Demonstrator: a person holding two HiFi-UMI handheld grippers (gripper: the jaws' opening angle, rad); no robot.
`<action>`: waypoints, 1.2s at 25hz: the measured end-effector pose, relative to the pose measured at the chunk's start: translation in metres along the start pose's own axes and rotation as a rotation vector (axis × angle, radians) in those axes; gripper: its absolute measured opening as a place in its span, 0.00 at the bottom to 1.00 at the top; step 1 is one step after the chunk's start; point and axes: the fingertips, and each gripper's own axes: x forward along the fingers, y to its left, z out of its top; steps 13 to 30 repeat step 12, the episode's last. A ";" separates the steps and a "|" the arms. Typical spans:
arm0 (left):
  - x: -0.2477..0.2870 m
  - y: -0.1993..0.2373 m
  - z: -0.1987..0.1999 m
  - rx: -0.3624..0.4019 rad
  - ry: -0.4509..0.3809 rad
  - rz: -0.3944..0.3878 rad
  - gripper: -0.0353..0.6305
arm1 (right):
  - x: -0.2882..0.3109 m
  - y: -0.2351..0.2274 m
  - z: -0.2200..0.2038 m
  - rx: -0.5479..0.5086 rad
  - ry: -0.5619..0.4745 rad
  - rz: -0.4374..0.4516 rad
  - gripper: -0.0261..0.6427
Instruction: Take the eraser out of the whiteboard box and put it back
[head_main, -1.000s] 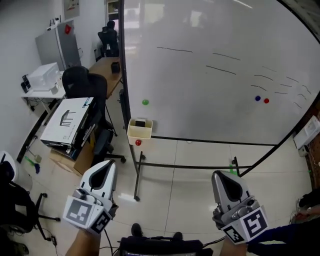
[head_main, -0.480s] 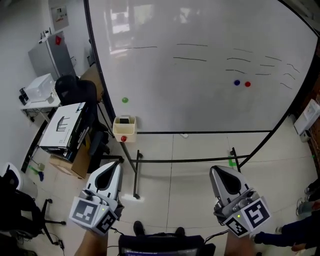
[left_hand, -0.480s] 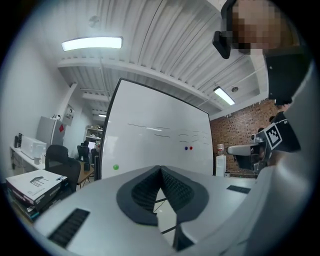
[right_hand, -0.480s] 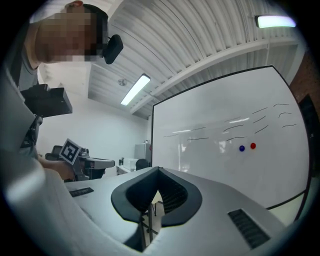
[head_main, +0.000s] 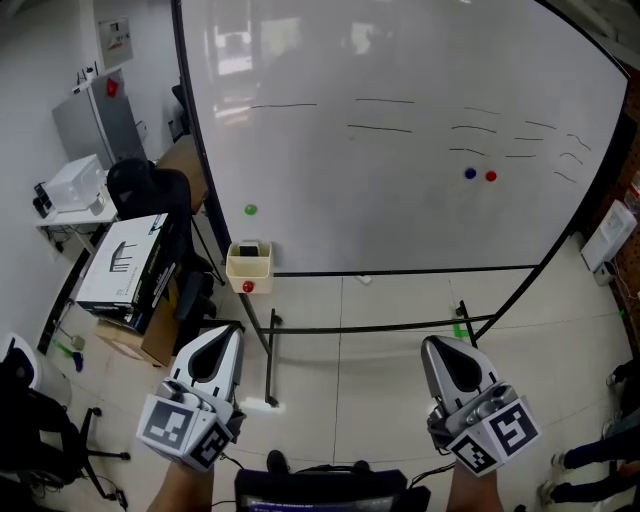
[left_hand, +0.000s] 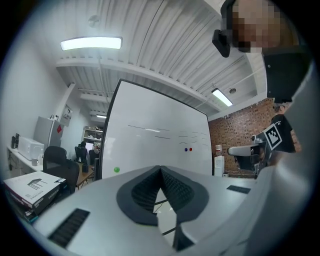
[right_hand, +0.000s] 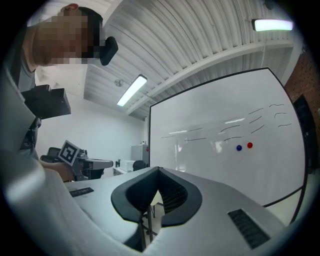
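Both claws are held low in the head view, pointing toward a large whiteboard (head_main: 400, 150) on a black-framed stand. The left claw (head_main: 213, 337) has its 2 jaws pressed together at the tips with nothing between them, as the left gripper view shows (left_hand: 160, 171). The right claw (head_main: 447, 350) is likewise closed and empty (right_hand: 157, 173).

The whiteboard box (head_main: 249, 270), a small cream container, hangs at the board's lower left corner, well apart from both claws and beyond the left one. A dark eraser (head_main: 249, 249) sits in its open top, and a red magnet (head_main: 247, 286) is on its front. A green magnet (head_main: 250, 210) is on the board just above the box. A blue magnet (head_main: 470, 173) and another red one (head_main: 490, 176) sit side by side far to the right, among a few thin drawn lines.

Left of the board stand a black office chair (head_main: 150, 182) and a white carton (head_main: 125, 262).
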 end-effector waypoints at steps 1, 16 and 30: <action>0.000 0.001 -0.001 -0.004 0.003 -0.001 0.09 | 0.001 0.001 0.000 -0.001 0.002 0.002 0.07; 0.000 0.007 0.002 0.017 -0.001 -0.017 0.09 | 0.006 0.004 0.001 -0.010 0.000 -0.014 0.07; 0.000 0.007 0.002 0.017 -0.001 -0.017 0.09 | 0.006 0.004 0.001 -0.010 0.000 -0.014 0.07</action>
